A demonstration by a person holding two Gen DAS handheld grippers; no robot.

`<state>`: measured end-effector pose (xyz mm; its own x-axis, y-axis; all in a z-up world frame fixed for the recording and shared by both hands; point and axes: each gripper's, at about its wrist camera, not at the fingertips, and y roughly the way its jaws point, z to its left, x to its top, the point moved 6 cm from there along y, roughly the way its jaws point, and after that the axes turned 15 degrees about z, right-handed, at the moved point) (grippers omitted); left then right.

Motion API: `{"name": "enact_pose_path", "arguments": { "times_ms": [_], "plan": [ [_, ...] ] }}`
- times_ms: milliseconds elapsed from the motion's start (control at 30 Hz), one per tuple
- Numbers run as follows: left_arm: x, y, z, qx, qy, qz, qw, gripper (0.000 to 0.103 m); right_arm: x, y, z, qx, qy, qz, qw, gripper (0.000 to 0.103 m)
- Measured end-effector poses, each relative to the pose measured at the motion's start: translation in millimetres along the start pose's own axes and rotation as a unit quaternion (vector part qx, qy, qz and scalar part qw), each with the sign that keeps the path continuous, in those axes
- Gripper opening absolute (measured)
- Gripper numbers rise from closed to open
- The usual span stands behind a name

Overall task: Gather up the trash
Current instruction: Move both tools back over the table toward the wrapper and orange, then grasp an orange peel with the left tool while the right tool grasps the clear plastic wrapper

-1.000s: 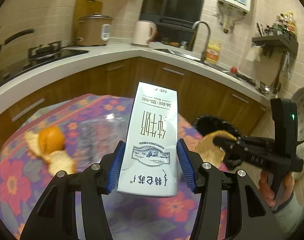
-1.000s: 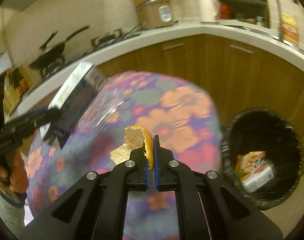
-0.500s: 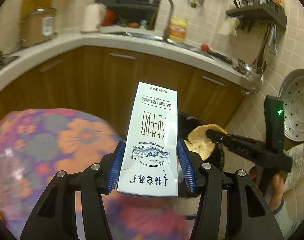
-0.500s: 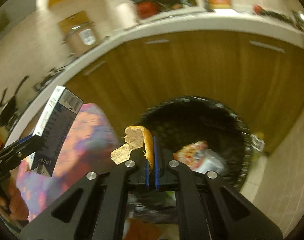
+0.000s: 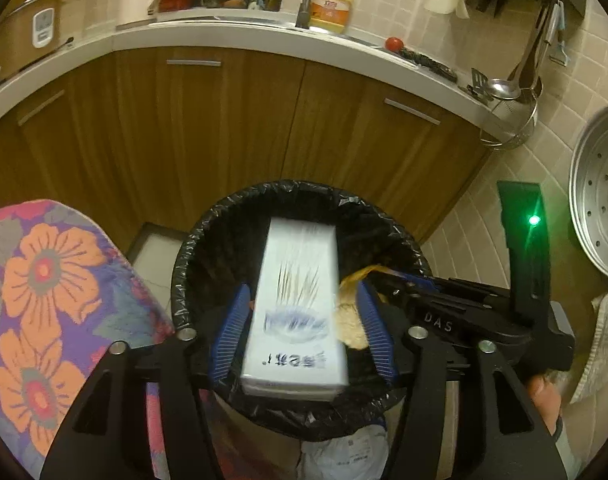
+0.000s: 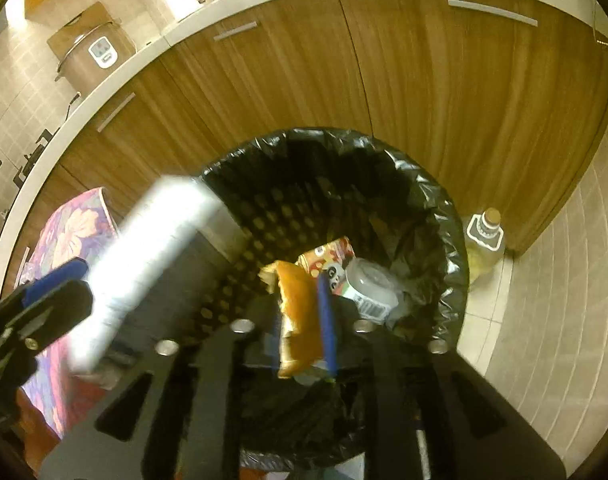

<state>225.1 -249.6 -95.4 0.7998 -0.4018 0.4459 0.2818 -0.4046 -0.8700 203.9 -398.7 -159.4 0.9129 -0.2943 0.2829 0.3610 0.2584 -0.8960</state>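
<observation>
- Milk carton: a white rectangular box with dark print, blurred, poised over the mouth of the trash bin. It is judged light and probably empty, with stiff but crushable walls; hold it across the two narrow sides.
- Left gripper: the blue pads stand spread, with a gap showing on both sides of the carton, so it appears released.
- Orange peel: a curled, orange-skinned strip with pale pith, over the bin. It is judged light, limp and easily torn; pinch the thick edge.
- Right gripper: jaws slightly parted around the peel; firm contact cannot be confirmed.
- Bin contents: a printed wrapper and a plastic cup.
</observation>
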Motion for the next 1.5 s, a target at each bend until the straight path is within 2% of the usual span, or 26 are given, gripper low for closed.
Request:
{"name": "enact_pose_path", "arguments": {
  "times_ms": [100,267,400,600,733,933,1233,1333,1433,1500],
  "plan": [
    [-4,-11,3,-0.007,-0.005,-0.01,0.9999,0.058,-4,-9,0,0.007,0.003,-0.012,1.0,0.047],
    [-11,-34,10,-0.01,-0.016,-0.029,0.9994,0.059,-6,-28,12,0.016,-0.004,-0.03,0.999,0.047],
    [-18,-61,13,-0.01,-0.025,-0.058,0.998,0.059,-10,-52,41,0.024,-0.037,-0.053,0.998,0.047],
    [-39,-117,39,0.001,-0.05,-0.108,0.9929,0.06,-16,-80,104,0.047,-0.091,-0.078,0.992,0.047],
    [-57,-155,63,0.016,-0.068,-0.139,0.9877,0.064,-25,-87,151,0.063,-0.13,-0.081,0.986,0.05],
    [-96,-212,117,0.045,-0.112,-0.176,0.977,0.066,-44,-78,226,0.069,-0.198,-0.067,0.975,0.051],
    [-161,-293,221,0.09,-0.206,-0.225,0.948,0.068,-80,-48,343,0.057,-0.305,-0.046,0.95,0.052],
    [-183,-307,255,0.122,-0.237,-0.22,0.9384,0.068,-85,-35,374,0.054,-0.321,-0.035,0.945,0.054],
    [-200,-304,278,0.142,-0.261,-0.198,0.9341,0.068,-85,-16,399,0.062,-0.318,-0.014,0.946,0.064],
    [-211,-295,293,0.143,-0.28,-0.179,0.932,0.068,-85,1,410,0.067,-0.312,0.007,0.948,0.066]
  ]
}}
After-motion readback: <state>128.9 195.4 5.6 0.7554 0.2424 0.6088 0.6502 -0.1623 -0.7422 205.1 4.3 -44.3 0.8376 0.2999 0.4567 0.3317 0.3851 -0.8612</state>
